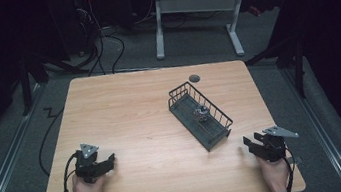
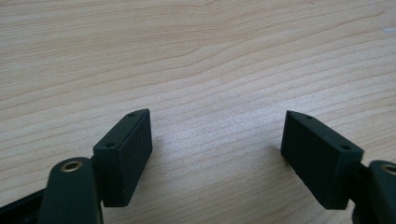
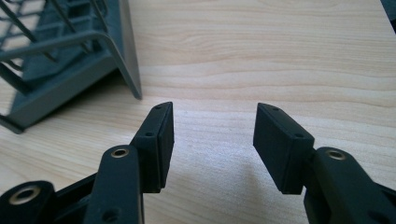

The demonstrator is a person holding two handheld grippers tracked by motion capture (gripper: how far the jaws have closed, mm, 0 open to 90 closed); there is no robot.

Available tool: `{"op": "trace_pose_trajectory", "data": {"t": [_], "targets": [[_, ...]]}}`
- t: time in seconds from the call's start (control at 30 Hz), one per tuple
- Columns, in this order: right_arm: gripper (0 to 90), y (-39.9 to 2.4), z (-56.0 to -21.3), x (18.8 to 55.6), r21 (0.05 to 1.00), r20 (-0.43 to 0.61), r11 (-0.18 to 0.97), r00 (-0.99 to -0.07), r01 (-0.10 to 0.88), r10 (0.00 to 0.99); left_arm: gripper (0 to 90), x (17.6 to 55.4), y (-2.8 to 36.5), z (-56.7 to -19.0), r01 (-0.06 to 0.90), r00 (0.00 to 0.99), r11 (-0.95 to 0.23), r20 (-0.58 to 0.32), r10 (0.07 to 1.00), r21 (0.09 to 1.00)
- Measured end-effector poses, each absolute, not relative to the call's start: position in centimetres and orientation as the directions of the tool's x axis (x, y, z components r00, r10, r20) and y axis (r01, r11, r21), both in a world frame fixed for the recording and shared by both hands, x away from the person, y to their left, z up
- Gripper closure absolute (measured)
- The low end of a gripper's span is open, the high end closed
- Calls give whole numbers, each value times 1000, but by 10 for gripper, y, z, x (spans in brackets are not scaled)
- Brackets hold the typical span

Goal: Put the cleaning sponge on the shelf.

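I hold my left hand-held gripper [image 1: 98, 165] low at the near left of the wooden desk [image 1: 131, 116], its jaws spread wide over bare wood grain. My right hand-held gripper [image 1: 261, 145] sits at the near right edge, jaws parted too and holding nothing. A dark grey wire basket [image 1: 200, 115] lies diagonally right of the desk's centre — long, narrow, with thin upright bars and a solid base. Its near corner [image 3: 70, 60] is just beyond my right jaws. Inside rests a small shiny metallic object [image 1: 201, 113] — too small to identify.
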State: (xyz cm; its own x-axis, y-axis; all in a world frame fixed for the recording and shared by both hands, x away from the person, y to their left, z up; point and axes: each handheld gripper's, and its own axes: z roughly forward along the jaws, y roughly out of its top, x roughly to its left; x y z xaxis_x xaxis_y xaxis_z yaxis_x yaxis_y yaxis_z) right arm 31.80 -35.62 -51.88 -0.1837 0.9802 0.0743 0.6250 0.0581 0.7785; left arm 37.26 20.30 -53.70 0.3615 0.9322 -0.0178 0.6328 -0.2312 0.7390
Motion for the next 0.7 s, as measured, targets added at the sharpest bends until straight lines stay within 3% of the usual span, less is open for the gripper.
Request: {"op": "trace_pose_trajectory", "data": {"t": [0.7], "targets": [[463,-347,-529,341,728,-12,142,-195,670,981,254,373,203,-537,633,360,-229,-19,933,740]]}}
